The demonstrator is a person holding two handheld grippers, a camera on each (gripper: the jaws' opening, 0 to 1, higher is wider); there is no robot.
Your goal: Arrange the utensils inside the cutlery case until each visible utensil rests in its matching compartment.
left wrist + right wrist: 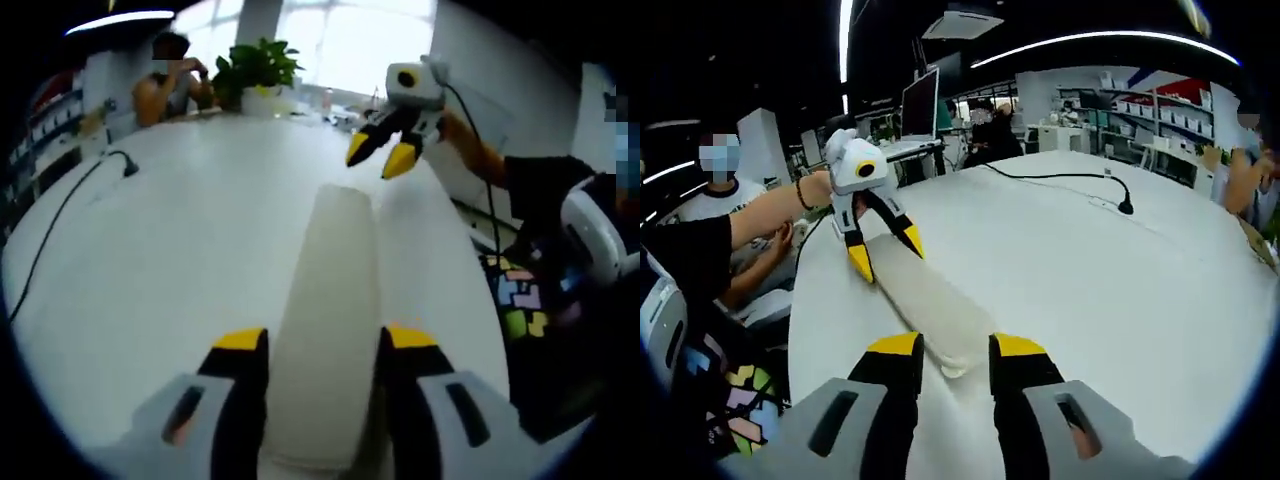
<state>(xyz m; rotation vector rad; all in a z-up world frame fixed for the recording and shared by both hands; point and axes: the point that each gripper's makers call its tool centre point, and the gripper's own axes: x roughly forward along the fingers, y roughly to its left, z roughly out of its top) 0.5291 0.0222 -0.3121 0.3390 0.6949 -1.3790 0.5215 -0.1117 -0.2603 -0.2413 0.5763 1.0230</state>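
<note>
Opening step: cutlery case (pixel 325 330) lies closed on white table (pixel 150 250), one end between spread jaws of left gripper (pixel 325 345). Right gripper (pixel 955 350) spread over opposite end, not clamped. Next likely: grip, unroll case.

Table: a wide white tabletop (pixel 180 250) spans both views.
Window: bright panes (pixel 350 40) at the top of the left gripper view.
Plant: a green potted plant (pixel 255 70) stands before the window.
Ceiling lights: curved strips (pixel 1100 42) at the upper right of the right gripper view.
Shelving: racks (pixel 1160 115) at right.
</note>
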